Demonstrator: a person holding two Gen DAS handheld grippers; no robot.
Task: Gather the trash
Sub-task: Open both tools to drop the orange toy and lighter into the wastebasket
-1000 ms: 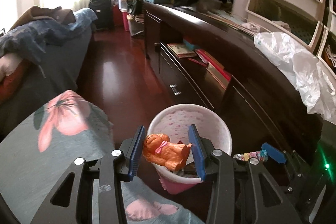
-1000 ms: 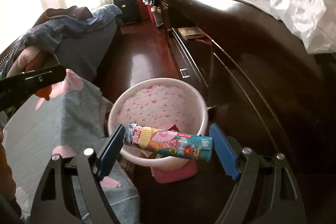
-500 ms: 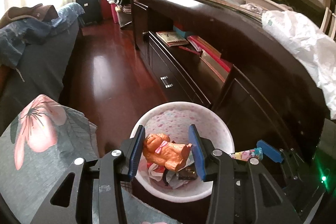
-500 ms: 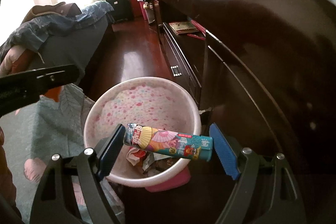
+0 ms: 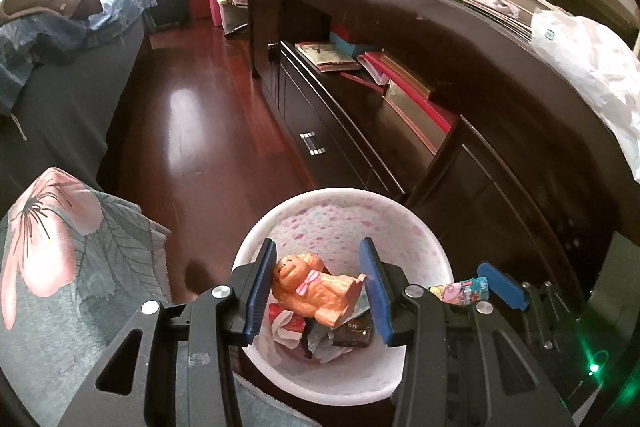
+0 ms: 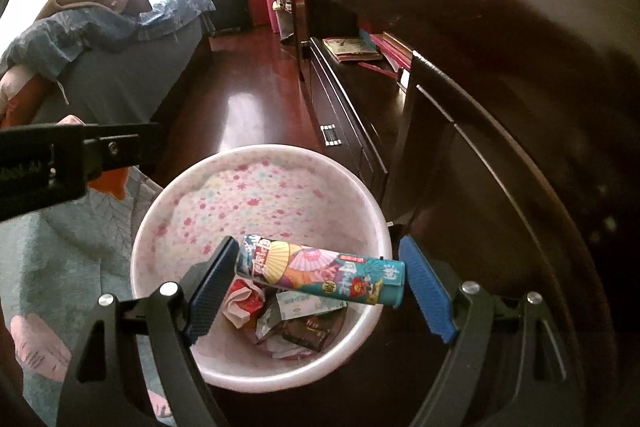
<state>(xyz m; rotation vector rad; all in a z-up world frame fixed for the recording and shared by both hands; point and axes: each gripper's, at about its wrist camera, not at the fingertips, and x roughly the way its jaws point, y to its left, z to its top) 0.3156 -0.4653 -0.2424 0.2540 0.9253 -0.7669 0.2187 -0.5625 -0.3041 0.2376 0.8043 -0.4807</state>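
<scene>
- Trash first: a small orange bear figurine with a pink bow (image 5: 316, 291), glossy and hard-looking like moulded plastic or ceramic, lies crosswise between the blue pads of the left tongs (image 5: 318, 291).
- It looks light and stiff, and possibly brittle if ceramic. Its lumpy shape gives the flat pads only a few contact points, at the head on one side and a foot on the other, so I judge it could pivot or slip if the squeeze eased unevenly.
- The left tongs are set fairly narrow and clamped on the bear, which hangs just above the mouth of the round white bin with a pink floral lining (image 5: 280, 235).
- A colourful printed cardboard tube with a teal end (image 6: 320, 275) spans the right tongs (image 6: 320, 279) lengthwise, end to end, so those jaws stand wide while gripping it.
- The tube looks light, rigid along its length and smooth-skinned; held by its two ends it would roll or drop at the slightest release. A grip across the middle would be steadier, though it is hardly needed for a drop.
- It sits just above the bin's near rim, over the crumpled wrappers and dark packets (image 6: 296, 323) on the bottom.
- Both tongs tilt steeply downward, side by side over the bin, the right one just beside the left on the dark wooden cabinet (image 6: 500, 87) side.
- Floral grey fabric (image 5: 72, 247) lies below and outside the left tongs.
</scene>
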